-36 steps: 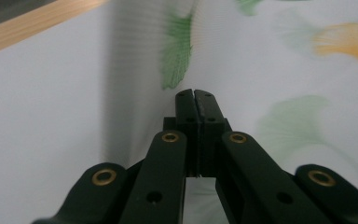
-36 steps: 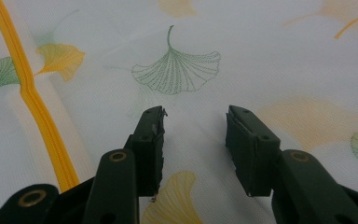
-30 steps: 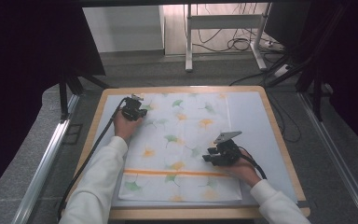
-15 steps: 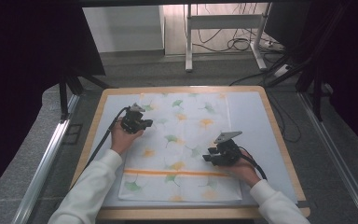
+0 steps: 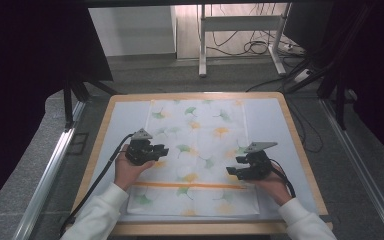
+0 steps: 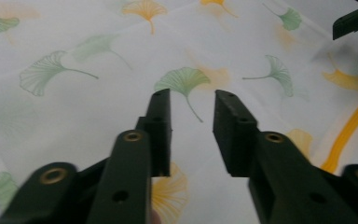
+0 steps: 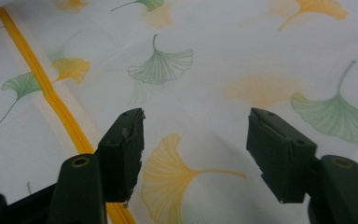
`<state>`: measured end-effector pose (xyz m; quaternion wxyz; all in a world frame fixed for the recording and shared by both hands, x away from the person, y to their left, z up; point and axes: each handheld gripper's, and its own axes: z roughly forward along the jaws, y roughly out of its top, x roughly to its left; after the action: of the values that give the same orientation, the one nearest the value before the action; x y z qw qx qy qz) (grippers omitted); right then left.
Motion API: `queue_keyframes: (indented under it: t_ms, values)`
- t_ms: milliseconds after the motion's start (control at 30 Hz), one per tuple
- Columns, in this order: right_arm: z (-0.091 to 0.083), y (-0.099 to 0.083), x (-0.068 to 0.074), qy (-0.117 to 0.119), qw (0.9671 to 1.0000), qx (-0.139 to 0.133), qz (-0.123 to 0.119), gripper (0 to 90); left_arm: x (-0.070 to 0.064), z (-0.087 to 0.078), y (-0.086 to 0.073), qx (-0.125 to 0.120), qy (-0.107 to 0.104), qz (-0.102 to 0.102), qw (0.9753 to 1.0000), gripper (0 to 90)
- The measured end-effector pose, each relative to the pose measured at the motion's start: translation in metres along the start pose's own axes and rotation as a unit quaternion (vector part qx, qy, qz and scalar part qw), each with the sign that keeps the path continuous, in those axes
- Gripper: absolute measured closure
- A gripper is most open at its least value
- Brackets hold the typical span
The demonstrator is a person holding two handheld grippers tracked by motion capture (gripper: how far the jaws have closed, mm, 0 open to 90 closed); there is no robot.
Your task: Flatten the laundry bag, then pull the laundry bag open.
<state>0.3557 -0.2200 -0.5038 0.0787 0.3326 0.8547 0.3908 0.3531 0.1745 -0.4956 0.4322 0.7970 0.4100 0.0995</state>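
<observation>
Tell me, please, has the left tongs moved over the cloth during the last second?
Yes. In the high view the left tongs have drawn back from the leaf-print cloth's far left corner toward its orange stripe.

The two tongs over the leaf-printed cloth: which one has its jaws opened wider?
The right tongs: a whole yellow leaf fits in the gap between the jaws. The left tongs leave only a narrow gap. Both hover over the cloth, holding nothing.

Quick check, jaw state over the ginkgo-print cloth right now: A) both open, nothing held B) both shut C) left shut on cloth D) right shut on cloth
A: the left gripper and right gripper each show a clear gap between their jaws, with the cloth lying flat beneath and nothing pinched.
</observation>
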Motion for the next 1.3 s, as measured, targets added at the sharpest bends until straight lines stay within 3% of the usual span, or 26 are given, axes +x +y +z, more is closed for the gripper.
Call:
queue_keyframes:
  t_ms: [133,167,367,667,900,933,967,1000,1033,1100,1233,1267,1300]
  values:
    - [-0.008,-0.002,-0.003,-0.006,0.9999,0.003,0.015,31.8,-0.016,-0.001,-0.003,0.012,0.004,0.014,0.9998,55.6]
    - [-0.014,-0.006,-0.003,-0.012,0.9998,0.001,0.017,32.5,-0.025,0.000,-0.003,0.019,-0.001,0.025,0.9995,54.0]
    - [-0.034,-0.021,-0.002,-0.039,0.9985,-0.017,0.034,34.9,-0.050,0.006,0.002,0.032,-0.015,0.057,0.9978,42.6]
    - [-0.046,-0.030,-0.004,-0.052,0.9970,-0.016,0.056,37.4,-0.059,0.010,-0.001,0.039,-0.011,0.061,0.9974,32.0]
    - [-0.053,-0.034,-0.003,-0.062,0.9959,-0.014,0.064,39.9,-0.075,0.010,0.000,0.036,-0.025,0.077,0.9961,31.9]
    - [-0.055,-0.037,-0.002,-0.061,0.9957,-0.010,0.068,40.1,-0.080,0.011,0.001,0.032,-0.050,0.065,0.9961,32.0]
    - [-0.055,-0.037,-0.002,-0.061,0.9957,-0.010,0.068,40.1,-0.080,0.011,0.001,0.032,-0.050,0.065,0.9961,31.2]
    - [-0.057,-0.040,-0.001,-0.066,0.9952,-0.008,0.071,40.9,-0.087,0.011,0.002,0.040,-0.042,0.084,0.9948,31.2]
    - [-0.058,-0.041,0.000,-0.070,0.9949,-0.009,0.073,42.4,-0.091,0.012,0.003,0.040,-0.043,0.089,0.9943,31.2]
    - [-0.060,-0.042,0.000,-0.067,0.9950,-0.007,0.074,43.9,-0.094,0.012,0.003,0.038,-0.052,0.085,0.9943,31.8]
    - [-0.066,-0.048,0.004,-0.069,0.9947,-0.006,0.077,53.0,-0.106,0.015,0.008,0.045,-0.059,0.092,0.9930,32.1]
    - [-0.069,-0.051,0.005,-0.070,0.9947,-0.008,0.075,59.7,-0.110,0.019,0.010,0.051,-0.073,0.084,0.9925,33.1]
    - [-0.072,-0.053,0.006,-0.071,0.9945,-0.010,0.076,63.9,-0.115,0.021,0.010,0.054,-0.060,0.098,0.9919,33.0]
